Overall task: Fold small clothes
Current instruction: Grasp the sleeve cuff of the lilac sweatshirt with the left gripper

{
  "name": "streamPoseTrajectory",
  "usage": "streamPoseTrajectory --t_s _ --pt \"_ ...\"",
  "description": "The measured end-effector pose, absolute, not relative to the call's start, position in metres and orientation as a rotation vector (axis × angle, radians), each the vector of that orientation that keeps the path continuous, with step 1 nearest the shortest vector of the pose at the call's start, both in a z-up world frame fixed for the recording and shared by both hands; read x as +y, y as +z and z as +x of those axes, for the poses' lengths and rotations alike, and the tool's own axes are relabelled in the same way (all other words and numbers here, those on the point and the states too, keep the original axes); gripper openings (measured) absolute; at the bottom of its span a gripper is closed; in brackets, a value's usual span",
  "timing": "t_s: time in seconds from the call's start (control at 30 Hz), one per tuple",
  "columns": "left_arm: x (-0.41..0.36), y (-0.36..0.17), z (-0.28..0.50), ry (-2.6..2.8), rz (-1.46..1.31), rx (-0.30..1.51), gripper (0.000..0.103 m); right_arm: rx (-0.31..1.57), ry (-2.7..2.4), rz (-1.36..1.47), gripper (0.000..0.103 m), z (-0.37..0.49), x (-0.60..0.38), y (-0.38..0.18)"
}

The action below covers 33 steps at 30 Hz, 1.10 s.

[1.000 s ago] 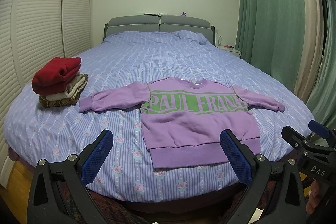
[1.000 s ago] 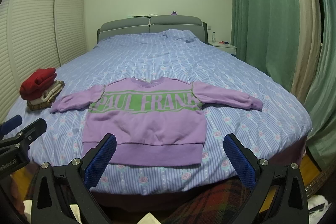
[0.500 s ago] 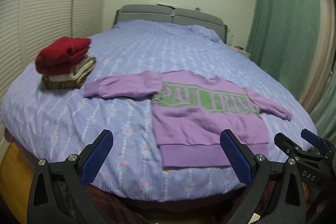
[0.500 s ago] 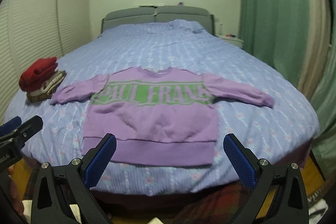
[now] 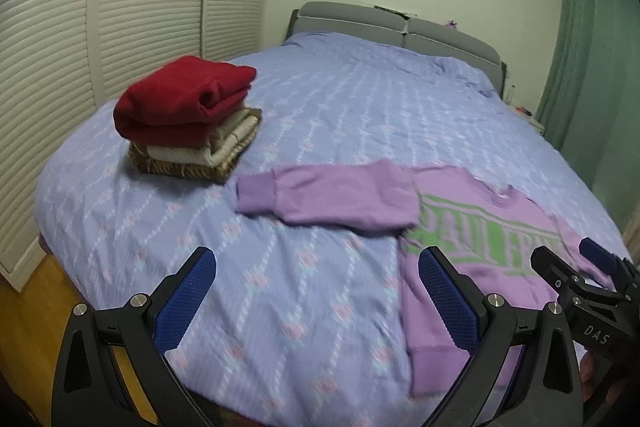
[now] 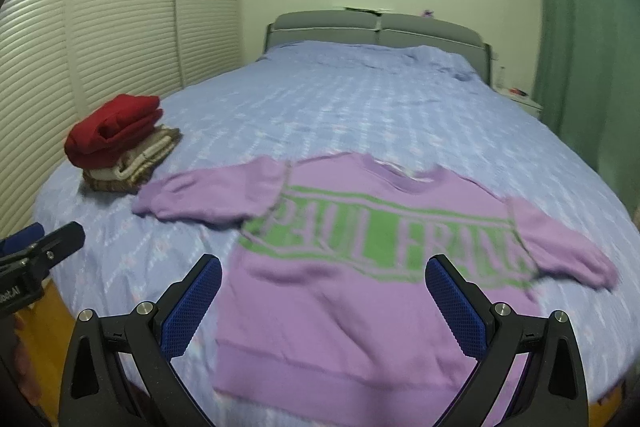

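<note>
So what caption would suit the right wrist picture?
Open right tool poised above a flat purple sweatshirt on the bed, folded clothes stacked alongside.

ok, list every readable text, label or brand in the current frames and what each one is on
"PAUL FRAN", last letters blurred: green band across the purple sweatshirt, lying flat on the bed.
"DAS": body of the right gripper, seen from the left wrist view.
Partial white lettering, cut off by the frame edge: body of the left gripper, seen from the right wrist view.
Nothing else legible.
</note>
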<state>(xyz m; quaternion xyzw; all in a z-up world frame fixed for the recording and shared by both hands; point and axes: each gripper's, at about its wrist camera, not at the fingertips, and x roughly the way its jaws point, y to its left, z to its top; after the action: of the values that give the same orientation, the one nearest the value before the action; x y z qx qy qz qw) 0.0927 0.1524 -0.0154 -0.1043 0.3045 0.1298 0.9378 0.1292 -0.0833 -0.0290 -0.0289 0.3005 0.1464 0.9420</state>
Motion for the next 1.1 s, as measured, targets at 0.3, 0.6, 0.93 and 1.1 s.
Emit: streamPoseTrajectory --t_s 0.3,0.6,0.93,1.1 --pt "0.197 -0.041 0.154 0.232 -0.27 0.65 0.081 0.65 0.339 -0.081 0.103 0.197 -0.025 -0.041" --pt "0.229 -0.095 0.204 0.19 -0.459 0.766 0.049 0.737 0.338 -0.101 0.103 0.244 0.014 -0.066" --pt "0.261 -0.143 0.225 0.143 -0.676 0.796 0.047 0.803 0.33 -0.107 0.103 0.262 0.028 -0.09" --pt "0.275 -0.151 0.233 0.123 -0.746 0.762 0.047 0.817 0.323 -0.104 0.103 0.262 0.027 -0.092"
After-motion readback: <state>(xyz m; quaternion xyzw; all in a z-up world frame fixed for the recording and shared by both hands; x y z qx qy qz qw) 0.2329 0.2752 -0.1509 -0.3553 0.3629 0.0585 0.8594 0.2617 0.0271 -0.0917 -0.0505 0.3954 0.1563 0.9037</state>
